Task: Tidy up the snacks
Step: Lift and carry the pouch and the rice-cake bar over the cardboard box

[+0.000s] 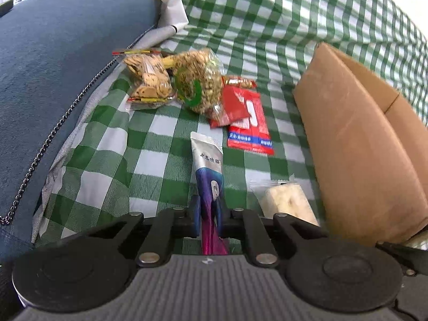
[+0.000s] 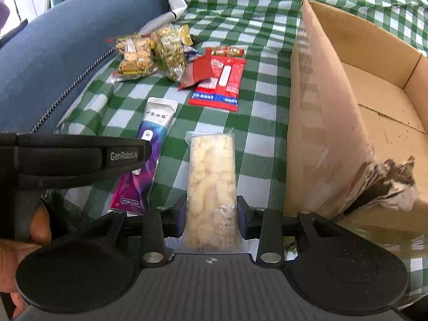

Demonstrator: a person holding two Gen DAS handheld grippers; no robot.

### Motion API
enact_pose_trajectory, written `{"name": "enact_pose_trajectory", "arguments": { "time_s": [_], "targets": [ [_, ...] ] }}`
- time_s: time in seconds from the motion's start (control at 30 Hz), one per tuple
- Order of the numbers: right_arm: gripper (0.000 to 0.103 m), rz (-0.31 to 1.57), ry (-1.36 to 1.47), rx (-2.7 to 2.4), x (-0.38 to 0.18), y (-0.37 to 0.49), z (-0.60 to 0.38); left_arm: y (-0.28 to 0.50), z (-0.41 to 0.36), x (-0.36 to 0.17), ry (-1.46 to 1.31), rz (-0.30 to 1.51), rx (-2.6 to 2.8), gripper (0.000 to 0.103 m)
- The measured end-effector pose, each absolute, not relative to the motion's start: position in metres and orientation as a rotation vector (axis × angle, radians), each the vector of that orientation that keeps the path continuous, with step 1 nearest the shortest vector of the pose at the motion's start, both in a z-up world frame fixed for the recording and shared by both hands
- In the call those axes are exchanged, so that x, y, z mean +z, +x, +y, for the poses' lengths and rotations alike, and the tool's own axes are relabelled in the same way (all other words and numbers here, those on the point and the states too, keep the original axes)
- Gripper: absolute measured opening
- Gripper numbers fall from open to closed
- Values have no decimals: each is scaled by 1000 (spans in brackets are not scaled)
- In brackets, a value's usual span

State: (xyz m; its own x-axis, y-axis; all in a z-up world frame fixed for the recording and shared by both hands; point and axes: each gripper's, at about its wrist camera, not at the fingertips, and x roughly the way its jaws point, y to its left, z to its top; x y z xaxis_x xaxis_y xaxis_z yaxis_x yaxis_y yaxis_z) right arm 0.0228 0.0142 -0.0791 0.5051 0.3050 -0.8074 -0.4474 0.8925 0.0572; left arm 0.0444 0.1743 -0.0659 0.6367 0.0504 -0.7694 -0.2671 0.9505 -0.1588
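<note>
Our left gripper (image 1: 208, 215) is clamped on the purple end of a silver-and-purple sachet (image 1: 208, 171), which runs off toward twelve o'clock over the green checked cloth (image 1: 149, 165). Our right gripper (image 2: 211, 219) grasps a long pale snack bar in clear wrap (image 2: 211, 176), its pads pressing both long edges.

In the right wrist view the left gripper's black body lies at nine o'clock, over part of the sachet's purple end. Past the sachet, at one o'clock, lie red packets (image 1: 247, 123), overlapping each other. At eleven o'clock sit a clear bag of biscuits (image 1: 148, 77) and a bag of greenish-yellow snacks (image 1: 198, 80), touching; what lies beneath them we cannot quite make out. A blue cushion with a zip (image 1: 58, 67) borders the cloth at ten o'clock.

At three o'clock stands an open cardboard box (image 2: 334, 133), its near wall upright between the held snacks and its bare floor, its near corner torn.
</note>
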Motion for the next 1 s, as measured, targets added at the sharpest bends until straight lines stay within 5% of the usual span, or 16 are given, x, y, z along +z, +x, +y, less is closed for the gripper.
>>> {"name": "enact_pose_trajectory", "arguments": {
  "time_s": [1.0],
  "targets": [
    [38, 734, -39, 533, -22, 8, -1, 5, 217, -25, -598, 601, 184, 6]
  ]
}}
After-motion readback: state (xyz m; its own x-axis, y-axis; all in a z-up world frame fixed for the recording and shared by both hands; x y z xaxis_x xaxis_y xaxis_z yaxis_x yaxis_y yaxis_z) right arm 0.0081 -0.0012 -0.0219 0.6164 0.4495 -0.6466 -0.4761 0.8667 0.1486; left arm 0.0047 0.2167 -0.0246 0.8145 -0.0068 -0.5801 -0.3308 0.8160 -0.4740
